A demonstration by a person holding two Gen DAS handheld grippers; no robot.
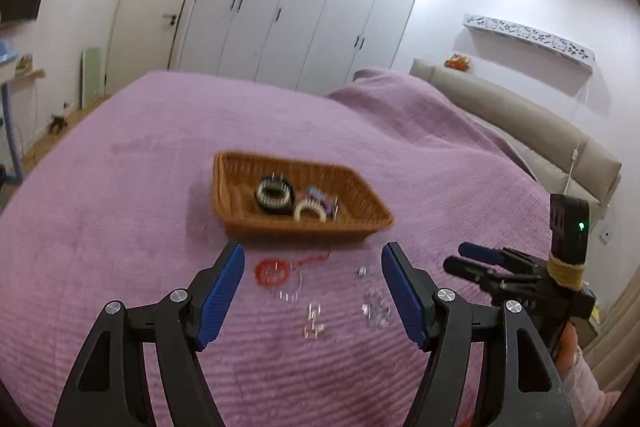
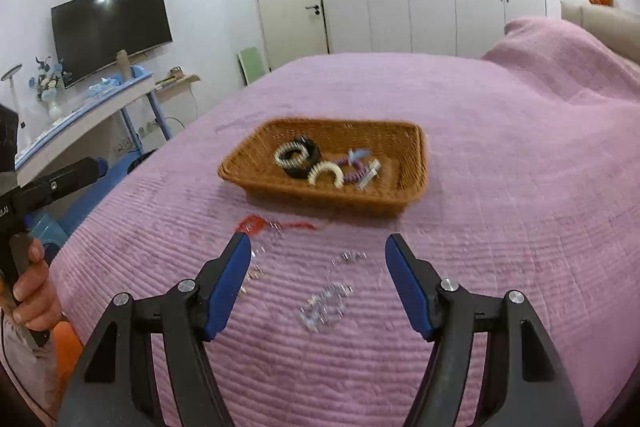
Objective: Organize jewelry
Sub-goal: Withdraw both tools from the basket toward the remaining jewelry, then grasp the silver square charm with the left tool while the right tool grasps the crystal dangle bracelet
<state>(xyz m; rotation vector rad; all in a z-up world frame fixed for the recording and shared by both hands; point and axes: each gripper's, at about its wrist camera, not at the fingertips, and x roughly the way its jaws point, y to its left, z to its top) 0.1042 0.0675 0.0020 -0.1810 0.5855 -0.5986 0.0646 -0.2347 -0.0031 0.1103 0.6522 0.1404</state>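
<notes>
Two hand-held grippers hung above the bed point(image 2: 500, 147), both released, jaws spread wide and holding nothing: left hand-held gripper point(image 1: 313, 263), right hand-held gripper point(image 2: 318, 255). We noted several pieces already in the wicker basket point(image 2: 256, 179): a black-and-white bracelet point(image 2: 298, 155), a cream one point(image 2: 326, 173). Loose on the bedspread just before the basket lay a red string bracelet point(image 1: 272, 271) and clear crystal pieces point(image 2: 324, 305). Risks, as we judged them: thin chains could slip the broad pads, snag the ribbed quilt, or tangle together; motion blur hid fine detail.
</notes>
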